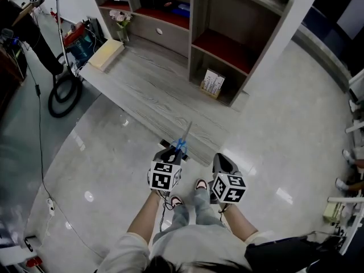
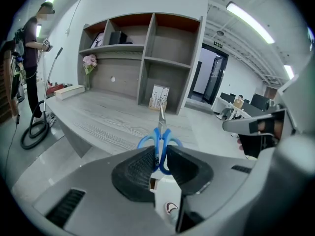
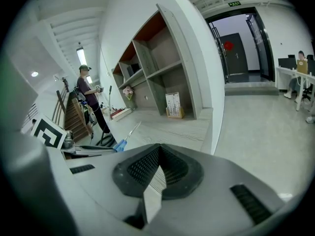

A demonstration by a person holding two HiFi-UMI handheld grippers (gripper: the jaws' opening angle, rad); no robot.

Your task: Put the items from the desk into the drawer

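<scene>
Blue-handled scissors [image 1: 181, 141] stick out forward from my left gripper [image 1: 173, 151], which is shut on their handles; the blades point at the grey wooden desk [image 1: 142, 90]. In the left gripper view the scissors [image 2: 160, 134] sit pinched between the black pads, just before the desk's front edge. My right gripper [image 1: 223, 165] hangs beside the left one, off the desk's right corner, shut with nothing in it [image 3: 158, 163]. A closed grey drawer [image 1: 159, 32] with a white knob sits under the shelf at the desk's back. A beige box [image 1: 106, 54] lies at the desk's far left.
A vase of flowers [image 1: 121, 21] stands at the desk's back left. The shelf unit [image 1: 227, 44] holds a small printed box [image 1: 212, 83] in its bottom bay. A vacuum hose [image 1: 63, 92] and a standing person [image 1: 20, 21] are at the left.
</scene>
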